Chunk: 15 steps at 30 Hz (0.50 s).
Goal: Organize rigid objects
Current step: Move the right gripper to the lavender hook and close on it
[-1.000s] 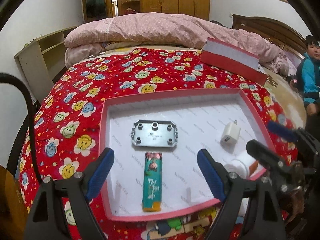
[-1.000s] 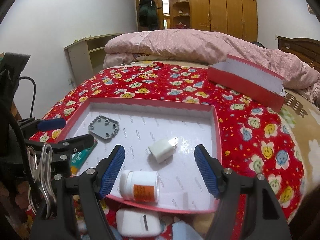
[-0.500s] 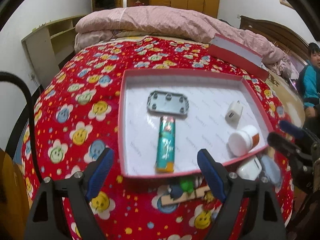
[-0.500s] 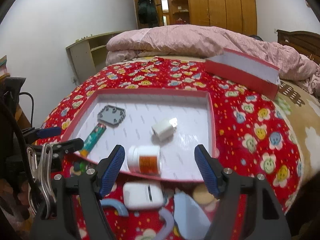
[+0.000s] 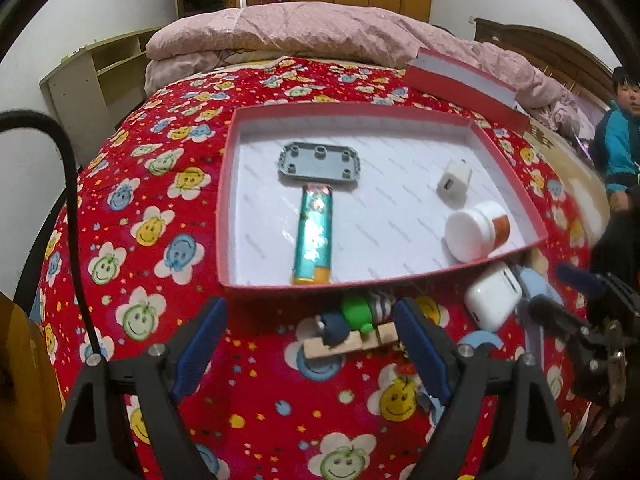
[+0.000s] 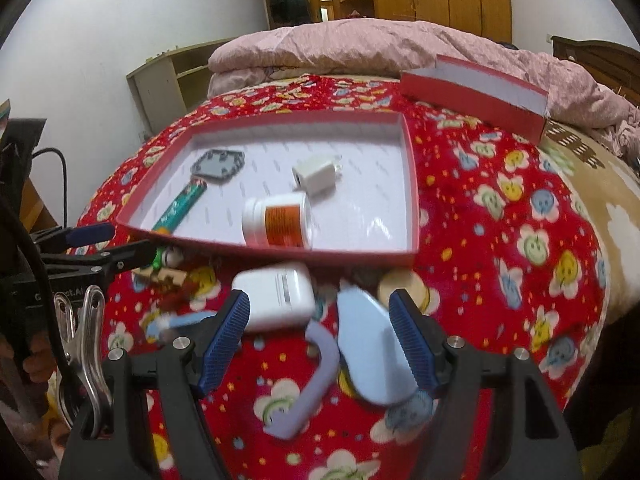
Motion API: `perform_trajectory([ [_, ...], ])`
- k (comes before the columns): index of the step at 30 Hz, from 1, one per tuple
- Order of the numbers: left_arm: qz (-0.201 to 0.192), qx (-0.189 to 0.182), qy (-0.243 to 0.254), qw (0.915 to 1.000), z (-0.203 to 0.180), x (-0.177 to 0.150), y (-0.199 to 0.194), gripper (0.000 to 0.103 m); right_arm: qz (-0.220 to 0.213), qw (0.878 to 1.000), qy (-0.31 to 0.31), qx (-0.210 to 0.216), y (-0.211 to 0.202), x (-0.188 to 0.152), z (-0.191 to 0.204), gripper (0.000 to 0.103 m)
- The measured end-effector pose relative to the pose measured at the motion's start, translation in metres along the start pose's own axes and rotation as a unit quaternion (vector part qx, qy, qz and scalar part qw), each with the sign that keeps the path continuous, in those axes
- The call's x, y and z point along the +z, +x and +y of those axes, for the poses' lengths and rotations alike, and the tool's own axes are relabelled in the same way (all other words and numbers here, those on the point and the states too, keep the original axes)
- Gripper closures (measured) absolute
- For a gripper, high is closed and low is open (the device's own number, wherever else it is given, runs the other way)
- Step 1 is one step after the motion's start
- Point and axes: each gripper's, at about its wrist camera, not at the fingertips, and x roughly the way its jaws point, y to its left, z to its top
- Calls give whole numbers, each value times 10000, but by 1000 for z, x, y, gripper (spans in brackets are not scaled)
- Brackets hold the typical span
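Observation:
A red tray (image 5: 228,200) with a white floor lies on the flowered bedspread. In it are a grey plate (image 5: 319,162), a teal lighter (image 5: 314,234), a white charger (image 5: 454,182) and a white jar (image 5: 472,232). The tray (image 6: 412,200) also shows in the right wrist view. In front of it lie a wooden clip with toy figures (image 5: 352,330), a white case (image 6: 276,296) and a light-blue object with a purple strap (image 6: 372,356). My left gripper (image 5: 310,352) is open and empty above the clip. My right gripper (image 6: 320,340) is open and empty over the white case and blue object.
A red box lid (image 5: 464,80) lies at the back right against the pink quilt (image 5: 320,28). A shelf unit (image 5: 92,80) stands to the left of the bed. A person in a teal jacket (image 5: 620,148) sits at the right. A round beige piece (image 6: 404,286) lies by the tray's near corner.
Both grippers have pulled back and risen from the tray. The loose objects in front of the tray have come into view. Both grippers stay open.

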Motion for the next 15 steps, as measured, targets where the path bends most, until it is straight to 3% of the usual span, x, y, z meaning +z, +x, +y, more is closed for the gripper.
perform_trajectory([
  [15,154,30,-357,9992,-10,0,30,16,45,9999,152,-50,2,-18,-11,29],
])
